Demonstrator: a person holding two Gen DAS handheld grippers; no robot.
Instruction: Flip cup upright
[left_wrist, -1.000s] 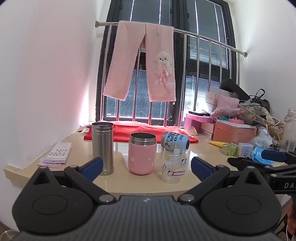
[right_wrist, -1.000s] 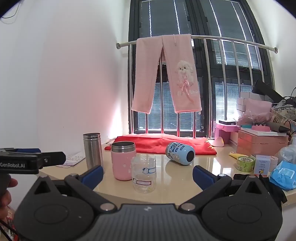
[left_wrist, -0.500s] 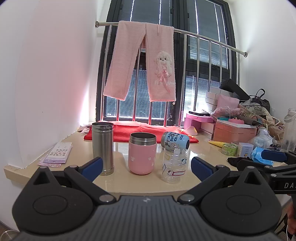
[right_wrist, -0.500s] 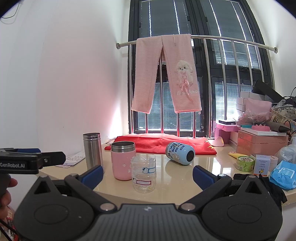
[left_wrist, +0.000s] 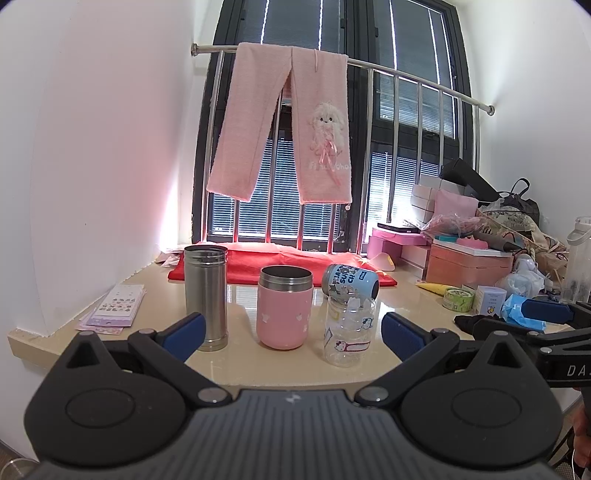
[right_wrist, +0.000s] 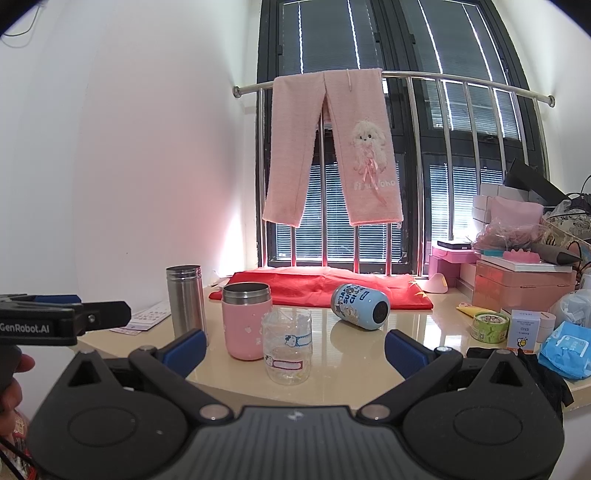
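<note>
While the blue cup (right_wrist: 360, 305) lies on its side far back on the table (right_wrist: 354, 373), it can roll away if I bump it, because it is round and smooth. To get to it I have to reach past the clear jar (right_wrist: 287, 346) and the pink cup (right_wrist: 246, 320), which stand nearer to me and to the left, and I could knock them over. If I squeeze the blue cup too near its end, I think it could slip out. My right gripper (right_wrist: 293, 345) is wide open and holds nothing. My left gripper (left_wrist: 293, 334) is wide open too, with nothing in it. The blue cup has cartoon pictures and letters on it, its dark end faces me, and it rests just in front of the red cloth (right_wrist: 317, 284)
</note>
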